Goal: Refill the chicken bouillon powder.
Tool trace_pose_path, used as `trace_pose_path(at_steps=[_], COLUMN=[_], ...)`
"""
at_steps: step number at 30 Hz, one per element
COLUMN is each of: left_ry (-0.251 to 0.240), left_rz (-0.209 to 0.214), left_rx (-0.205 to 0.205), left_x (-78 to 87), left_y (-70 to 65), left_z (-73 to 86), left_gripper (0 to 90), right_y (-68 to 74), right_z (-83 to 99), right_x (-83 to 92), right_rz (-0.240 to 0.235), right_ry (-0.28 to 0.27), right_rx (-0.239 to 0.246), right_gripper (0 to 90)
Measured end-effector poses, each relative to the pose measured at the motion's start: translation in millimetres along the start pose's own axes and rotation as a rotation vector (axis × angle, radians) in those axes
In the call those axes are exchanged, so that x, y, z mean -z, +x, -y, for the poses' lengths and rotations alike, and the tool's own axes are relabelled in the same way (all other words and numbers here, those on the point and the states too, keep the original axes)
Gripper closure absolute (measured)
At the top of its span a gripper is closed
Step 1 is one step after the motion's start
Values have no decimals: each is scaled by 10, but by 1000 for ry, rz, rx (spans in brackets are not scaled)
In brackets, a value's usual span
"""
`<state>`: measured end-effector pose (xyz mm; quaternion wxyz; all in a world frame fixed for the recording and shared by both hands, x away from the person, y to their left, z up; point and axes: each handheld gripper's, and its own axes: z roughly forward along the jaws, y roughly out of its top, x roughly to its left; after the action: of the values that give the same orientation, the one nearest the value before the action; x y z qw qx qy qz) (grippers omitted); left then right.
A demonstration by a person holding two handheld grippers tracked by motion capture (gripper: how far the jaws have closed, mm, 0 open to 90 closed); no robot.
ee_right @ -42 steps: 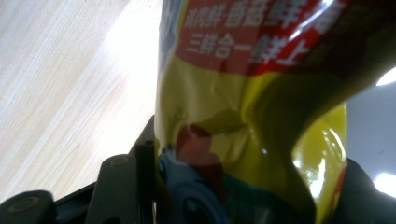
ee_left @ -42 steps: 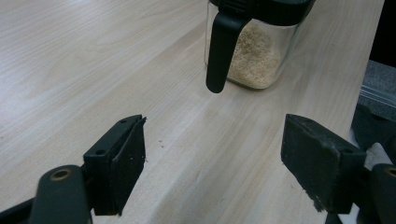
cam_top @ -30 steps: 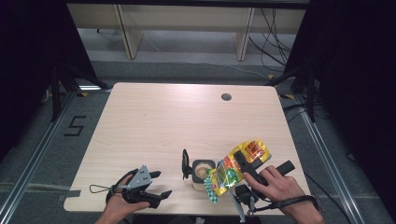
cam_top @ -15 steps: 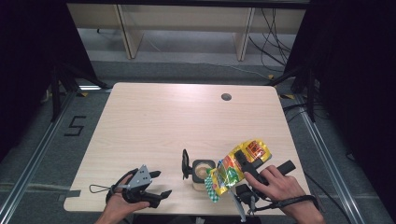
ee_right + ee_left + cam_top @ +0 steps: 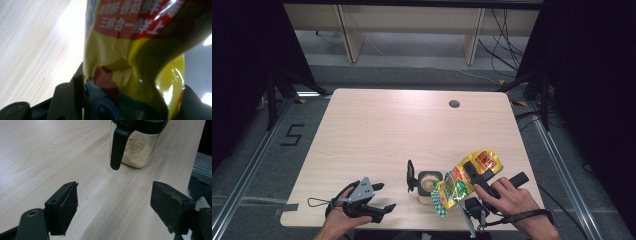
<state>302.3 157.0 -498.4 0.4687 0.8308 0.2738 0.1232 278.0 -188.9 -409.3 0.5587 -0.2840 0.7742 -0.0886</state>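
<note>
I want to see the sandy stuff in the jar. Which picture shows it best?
The left gripper view: the jar is close, grains visible through its clear side. The high view shows it small, from above. The right gripper view has the yellow bag.

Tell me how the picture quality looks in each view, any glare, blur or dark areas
High view: the table is evenly lit, the surroundings fall into near black. Left gripper view: sharp on the open left tool and the glass jar, no glare. Right gripper view: the yellow pouch is close and soft, with bright highlights on its foil and a washed-out patch on the wood beside it.
</note>
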Motion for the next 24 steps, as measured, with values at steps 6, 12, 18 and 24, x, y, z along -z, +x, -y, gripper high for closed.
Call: trace_pose_path(at_steps=[6, 12, 18, 24], left_ry=[-5, -2, -4, -3], left_rz=[5, 1, 5, 1], left_rx=[5, 2, -9, -1], left_x=[-2, 1, 2, 1], left_y=[-8, -5, -3, -1], left_z=[1, 3, -1, 2], left_gripper=[216, 216, 216, 216], right_y=[-9, -9, -2, 5], right_z=[17, 4, -5, 6], right_x=[4, 11, -3, -8], right_rz=[-1, 8, -2, 6], right_ry=[4, 8, -3, -10], right_rx=[-1, 3, 0, -9], right_gripper=[480, 480, 488, 488])
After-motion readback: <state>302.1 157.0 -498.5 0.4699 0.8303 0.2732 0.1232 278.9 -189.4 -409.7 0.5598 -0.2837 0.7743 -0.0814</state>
